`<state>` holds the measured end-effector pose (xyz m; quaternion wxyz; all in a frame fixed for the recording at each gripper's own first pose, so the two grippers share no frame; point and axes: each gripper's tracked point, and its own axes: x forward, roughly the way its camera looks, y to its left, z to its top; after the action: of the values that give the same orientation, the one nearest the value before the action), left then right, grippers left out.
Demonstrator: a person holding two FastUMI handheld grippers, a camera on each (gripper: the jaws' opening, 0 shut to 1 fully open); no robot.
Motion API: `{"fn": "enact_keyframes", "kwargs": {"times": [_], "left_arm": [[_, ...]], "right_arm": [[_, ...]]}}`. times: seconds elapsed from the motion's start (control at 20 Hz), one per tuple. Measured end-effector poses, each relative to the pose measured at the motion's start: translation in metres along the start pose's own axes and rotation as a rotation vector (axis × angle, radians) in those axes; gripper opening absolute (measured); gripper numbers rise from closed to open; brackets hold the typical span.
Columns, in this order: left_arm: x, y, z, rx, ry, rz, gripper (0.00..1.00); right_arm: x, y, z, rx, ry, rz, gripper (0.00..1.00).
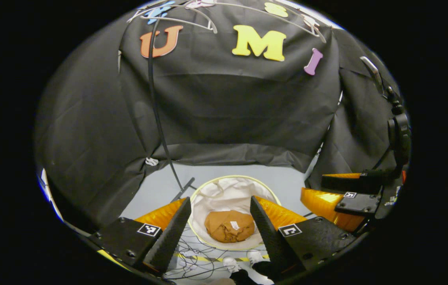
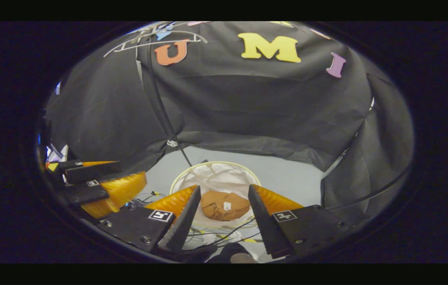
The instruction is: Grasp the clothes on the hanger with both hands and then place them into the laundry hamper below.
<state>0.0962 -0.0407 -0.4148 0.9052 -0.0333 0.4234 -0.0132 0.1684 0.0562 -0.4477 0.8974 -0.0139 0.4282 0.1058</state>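
A crumpled brown garment (image 1: 229, 226) lies at the bottom of the white laundry hamper (image 1: 227, 188) on the grey floor. My left gripper (image 1: 220, 200) hovers above it, open, with nothing between its fingers. The right gripper view has the same brown garment (image 2: 224, 206) inside the hamper (image 2: 216, 173), below my right gripper (image 2: 224, 187), which is open too and holds nothing. Each gripper also appears in the other's view, the right gripper (image 1: 318, 188) at the right side and the left gripper (image 2: 131, 171) at the left. Bare white wire hangers (image 1: 176, 18) hang at the top.
A thin black pole (image 1: 155, 111) runs from the hangers (image 2: 156, 41) down to the floor beside the hamper. Loose cables (image 1: 196, 257) lie on the floor in front of the hamper. A person's white shoes (image 1: 247, 259) stand near them. Black cloth walls close in the booth.
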Motion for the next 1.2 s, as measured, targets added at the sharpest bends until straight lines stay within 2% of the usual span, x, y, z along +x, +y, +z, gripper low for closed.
{"fn": "enact_keyframes", "kwargs": {"times": [0.25, 0.3, 0.45, 0.5, 0.55, 0.6, 0.75, 0.9, 1.0, 1.2], "left_arm": [[-0.058, 0.012, 0.048, -0.055, -0.152, 0.072, 0.93], [-0.071, 0.012, 0.058, -0.057, -0.188, 0.09, 0.92], [-0.13, 0.007, 0.088, -0.047, -0.307, 0.156, 0.92], [-0.147, 0.004, 0.094, -0.043, -0.338, 0.177, 0.93], [-0.169, -0.004, 0.103, -0.039, -0.375, 0.192, 0.92], [-0.193, -0.009, 0.107, -0.035, -0.412, 0.213, 0.84], [-0.256, -0.022, 0.122, -0.02, -0.501, 0.285, 0.89], [-0.305, -0.038, 0.132, -0.021, -0.588, 0.322, 0.96], [-0.326, -0.05, 0.13, -0.023, -0.626, 0.336, 0.98], [-0.359, -0.06, 0.129, -0.027, -0.701, 0.344, 1.0]], "right_arm": [[-0.071, -0.017, 0.061, -0.031, -0.189, 0.014, 0.77], [-0.089, -0.017, 0.073, -0.038, -0.233, 0.027, 0.8], [-0.147, -0.026, 0.107, -0.077, -0.37, 0.053, 0.8], [-0.169, -0.032, 0.114, -0.094, -0.422, 0.054, 0.83], [-0.19, -0.043, 0.125, -0.109, -0.473, 0.047, 0.94], [-0.214, -0.05, 0.135, -0.122, -0.513, 0.049, 0.99], [-0.264, -0.055, 0.135, -0.102, -0.588, 0.117, 1.0], [-0.308, -0.07, 0.139, -0.065, -0.651, 0.169, 1.0], [-0.338, -0.08, 0.135, -0.027, -0.695, 0.169, 1.0], [-0.371, -0.089, 0.132, -0.027, -0.74, 0.146, 1.0]]}}
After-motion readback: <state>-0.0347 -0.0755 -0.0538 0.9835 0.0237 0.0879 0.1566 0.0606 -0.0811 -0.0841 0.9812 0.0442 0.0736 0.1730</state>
